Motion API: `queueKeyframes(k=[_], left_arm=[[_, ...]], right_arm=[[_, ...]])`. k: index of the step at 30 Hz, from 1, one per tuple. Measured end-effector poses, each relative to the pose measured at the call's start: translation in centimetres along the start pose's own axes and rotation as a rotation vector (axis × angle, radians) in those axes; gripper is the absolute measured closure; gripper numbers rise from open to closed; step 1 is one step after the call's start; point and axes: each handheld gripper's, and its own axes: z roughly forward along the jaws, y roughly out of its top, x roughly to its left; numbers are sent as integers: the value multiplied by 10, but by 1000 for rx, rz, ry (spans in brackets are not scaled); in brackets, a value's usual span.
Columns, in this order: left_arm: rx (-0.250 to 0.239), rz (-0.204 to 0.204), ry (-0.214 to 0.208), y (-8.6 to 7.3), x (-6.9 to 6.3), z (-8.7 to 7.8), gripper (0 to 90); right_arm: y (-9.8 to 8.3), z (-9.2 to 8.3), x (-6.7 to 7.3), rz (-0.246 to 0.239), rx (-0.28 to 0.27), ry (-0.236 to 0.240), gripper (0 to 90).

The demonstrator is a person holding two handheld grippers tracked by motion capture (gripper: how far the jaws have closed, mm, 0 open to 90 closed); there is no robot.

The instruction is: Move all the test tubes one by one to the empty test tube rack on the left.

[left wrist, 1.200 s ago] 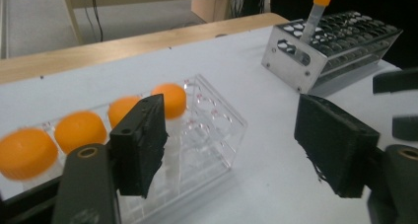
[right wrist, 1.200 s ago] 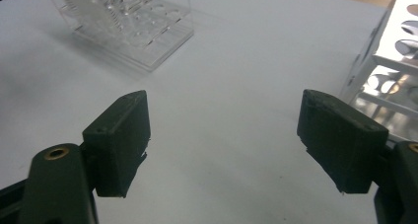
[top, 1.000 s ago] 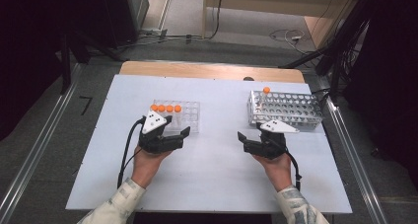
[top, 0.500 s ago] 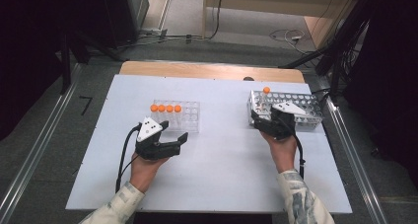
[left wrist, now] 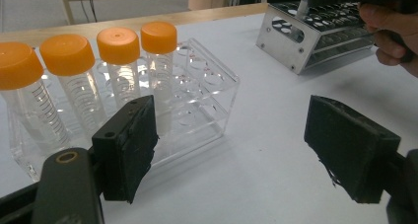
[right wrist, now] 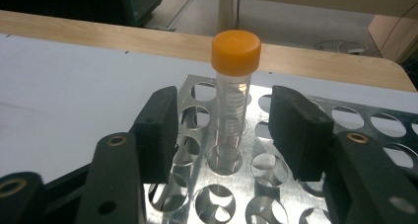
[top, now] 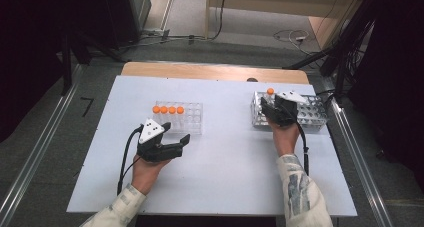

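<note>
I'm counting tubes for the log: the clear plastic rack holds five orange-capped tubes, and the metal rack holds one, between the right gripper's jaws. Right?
Not quite: the clear plastic rack holds four orange-capped tubes, as the left gripper view shows. The rest stands: the metal rack holds one tube, between the right gripper jaws.

the white table top (top: 220, 187) has a wooden board (top: 215, 72) along its far edge, with a small dark spot (top: 252, 79) at the seam on the right. a clear plastic rack (top: 189, 118) stands left of centre, holding four orange-capped tubes (top: 168, 110) in a row along its left end; the other wells are bare. metal rails (top: 30, 162) run along both sides of the table on the grey floor. beyond, black cables (top: 220, 17) trail over the floor, a dark cabinet (top: 125, 12) stands far left, and a white plug (top: 299, 37) lies far right.
</note>
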Motion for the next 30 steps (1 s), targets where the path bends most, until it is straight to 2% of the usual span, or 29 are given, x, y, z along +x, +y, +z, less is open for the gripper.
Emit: queueKeyframes(k=[7, 15, 21, 30], left_arm=[[4, 0, 2, 0, 1, -1, 212], [2, -3, -3, 0, 0, -1, 216], [2, -4, -6, 0, 0, -1, 216], [5, 1, -7, 0, 0, -1, 216]], right_arm=[[0, 14, 1, 9, 18, -5, 550], [-1, 20, -5, 56, 13, -15, 611], [-2, 21, -3, 44, 9, -19, 699], [1, 18, -4, 39, -12, -23, 714]])
